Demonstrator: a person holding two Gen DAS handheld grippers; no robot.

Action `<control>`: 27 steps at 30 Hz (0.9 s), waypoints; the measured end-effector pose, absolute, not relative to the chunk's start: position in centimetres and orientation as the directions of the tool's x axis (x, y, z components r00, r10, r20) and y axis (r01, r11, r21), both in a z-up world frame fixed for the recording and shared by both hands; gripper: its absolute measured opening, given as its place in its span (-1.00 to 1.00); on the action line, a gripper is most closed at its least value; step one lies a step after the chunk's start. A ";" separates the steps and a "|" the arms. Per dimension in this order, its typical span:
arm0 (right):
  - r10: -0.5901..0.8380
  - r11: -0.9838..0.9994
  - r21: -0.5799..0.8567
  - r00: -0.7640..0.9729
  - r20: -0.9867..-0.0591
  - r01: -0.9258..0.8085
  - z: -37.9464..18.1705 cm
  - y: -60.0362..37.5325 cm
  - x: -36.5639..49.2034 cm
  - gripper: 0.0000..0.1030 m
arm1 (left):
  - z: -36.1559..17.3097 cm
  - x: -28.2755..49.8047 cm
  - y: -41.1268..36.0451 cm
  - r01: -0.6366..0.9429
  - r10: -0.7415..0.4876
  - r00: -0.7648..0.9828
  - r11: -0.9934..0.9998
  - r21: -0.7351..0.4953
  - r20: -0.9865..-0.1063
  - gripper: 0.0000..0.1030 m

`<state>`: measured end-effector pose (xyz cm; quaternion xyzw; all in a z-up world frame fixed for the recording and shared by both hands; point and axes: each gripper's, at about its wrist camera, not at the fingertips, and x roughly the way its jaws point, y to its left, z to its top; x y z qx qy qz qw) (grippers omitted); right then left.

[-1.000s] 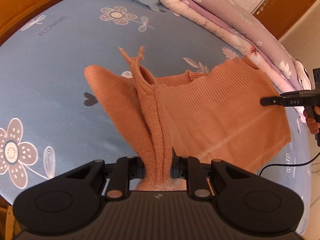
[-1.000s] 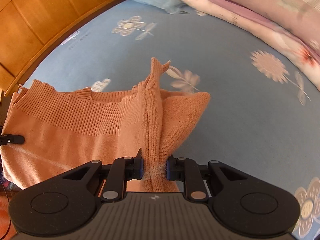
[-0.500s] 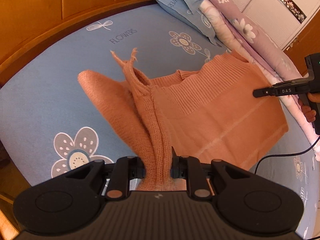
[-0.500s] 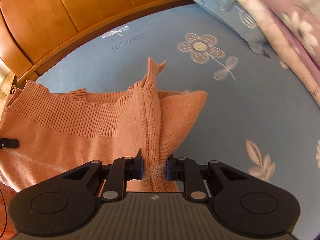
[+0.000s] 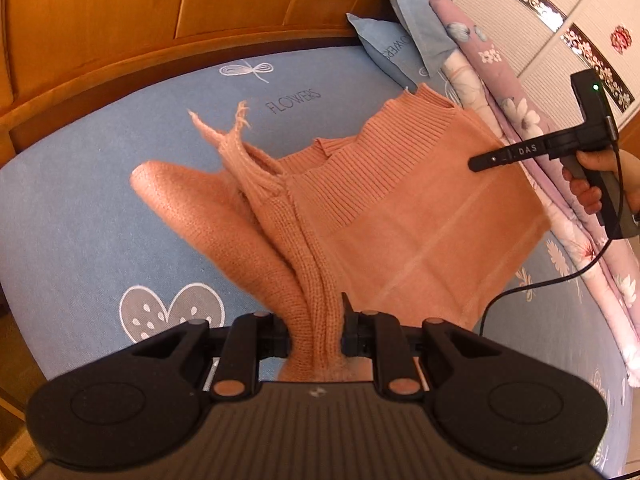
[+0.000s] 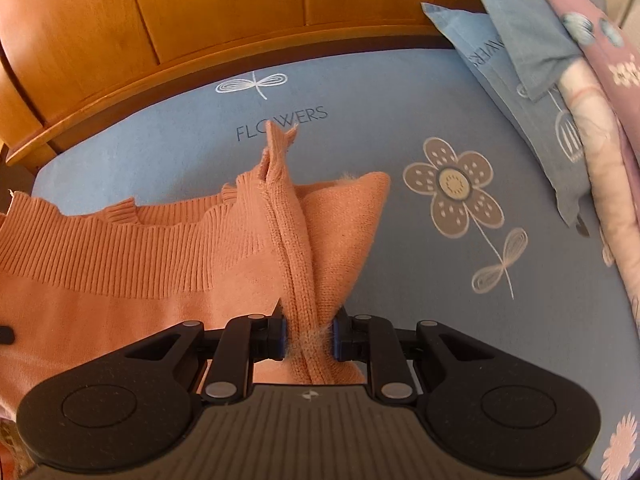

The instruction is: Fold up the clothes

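1. Left wrist view: left gripper (image 5: 316, 330) was clenched on a bunched fold of the orange knit sweater (image 5: 420, 216); garment hung between both grippers above the blue bedsheet (image 5: 80, 208), headboard (image 5: 120, 32) behind
2. Ribbed hem (image 5: 360, 172) ran across the middle; cloth sagged between the holds, so judged soft, light, stretchy, with no stiffness
3. Right gripper (image 5: 480, 162) seen side-on at far right, person's hand (image 5: 592, 180) on its handle
4. Right wrist view: right gripper (image 6: 308, 338) was clamped on a gathered seam of sweater (image 6: 120, 300), fuzz caught at the pads
5. Best hold judged at corners or seams; grip firmly, knit snags easily
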<state>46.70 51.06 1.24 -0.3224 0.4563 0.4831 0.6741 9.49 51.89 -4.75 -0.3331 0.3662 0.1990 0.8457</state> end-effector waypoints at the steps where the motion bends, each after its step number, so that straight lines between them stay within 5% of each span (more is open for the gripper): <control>1: 0.353 0.318 0.005 0.113 -0.929 -0.948 1.0 51.6 46.7 -0.57 | -4.9 9.4 51.7 -0.585 0.097 0.652 0.695 -0.418 -0.752 -0.66; 27: 0.252 0.336 -0.068 0.159 -0.955 -0.940 -6.4 52.5 49.3 -0.56 | -9.3 8.3 47.0 -0.582 0.024 0.625 0.681 -0.445 -0.780 -0.65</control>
